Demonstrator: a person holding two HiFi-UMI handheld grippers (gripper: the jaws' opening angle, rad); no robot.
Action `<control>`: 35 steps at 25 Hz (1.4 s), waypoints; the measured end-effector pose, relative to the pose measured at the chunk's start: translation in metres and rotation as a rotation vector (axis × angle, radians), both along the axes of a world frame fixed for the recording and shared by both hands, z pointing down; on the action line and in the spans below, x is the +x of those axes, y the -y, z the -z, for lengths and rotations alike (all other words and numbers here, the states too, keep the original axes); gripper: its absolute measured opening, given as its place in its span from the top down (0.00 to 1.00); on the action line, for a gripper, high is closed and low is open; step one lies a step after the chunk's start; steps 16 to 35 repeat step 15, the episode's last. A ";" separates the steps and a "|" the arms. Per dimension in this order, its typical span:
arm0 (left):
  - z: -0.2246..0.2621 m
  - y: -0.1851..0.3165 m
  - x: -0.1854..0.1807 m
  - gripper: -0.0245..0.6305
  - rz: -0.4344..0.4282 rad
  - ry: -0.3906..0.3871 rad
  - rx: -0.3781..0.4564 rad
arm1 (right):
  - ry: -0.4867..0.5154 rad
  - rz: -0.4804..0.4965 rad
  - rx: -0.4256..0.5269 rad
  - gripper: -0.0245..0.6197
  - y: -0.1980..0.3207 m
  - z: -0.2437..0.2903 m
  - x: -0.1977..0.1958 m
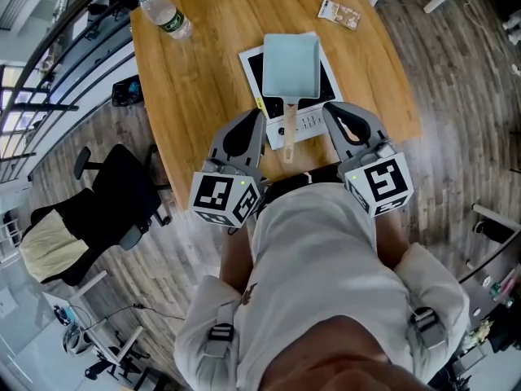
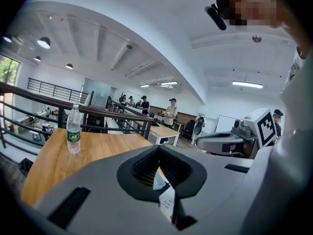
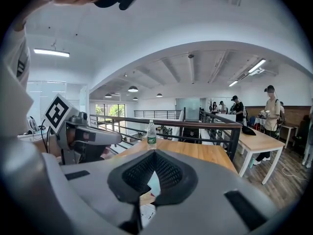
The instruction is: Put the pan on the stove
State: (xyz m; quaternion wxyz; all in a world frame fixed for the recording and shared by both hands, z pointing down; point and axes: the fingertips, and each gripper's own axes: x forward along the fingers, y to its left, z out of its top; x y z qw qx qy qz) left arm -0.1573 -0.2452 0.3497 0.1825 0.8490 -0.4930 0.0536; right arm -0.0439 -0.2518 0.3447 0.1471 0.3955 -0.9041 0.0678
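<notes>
A light-blue rectangular pan (image 1: 291, 65) rests on the white stove (image 1: 313, 122) in the middle of the wooden table (image 1: 203, 80). Its wooden handle (image 1: 290, 130) points toward the near edge. My left gripper (image 1: 257, 116) hangs just left of the handle and my right gripper (image 1: 329, 109) just right of it. Both are shut with nothing between the jaws. In the left gripper view the left gripper (image 2: 159, 148) has its tips together, and a sliver of the pan (image 2: 159, 181) shows through the gap behind them. The right gripper (image 3: 155, 153) looks the same in its own view.
A clear water bottle (image 1: 167, 15) stands at the table's far left corner. A small packet (image 1: 338, 13) lies at the far right. A black office chair (image 1: 114, 206) sits on the floor to the left. Several people stand at other tables far behind.
</notes>
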 end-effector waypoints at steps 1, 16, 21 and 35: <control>0.000 0.000 0.000 0.93 0.001 -0.002 -0.001 | -0.001 -0.003 -0.004 0.93 0.000 -0.001 0.000; -0.004 0.002 0.005 0.93 -0.011 0.020 -0.003 | -0.001 -0.015 -0.009 0.93 0.001 -0.004 0.005; -0.004 0.002 0.005 0.93 -0.011 0.020 -0.003 | -0.001 -0.015 -0.009 0.93 0.001 -0.004 0.005; -0.004 0.002 0.005 0.93 -0.011 0.020 -0.003 | -0.001 -0.015 -0.009 0.93 0.001 -0.004 0.005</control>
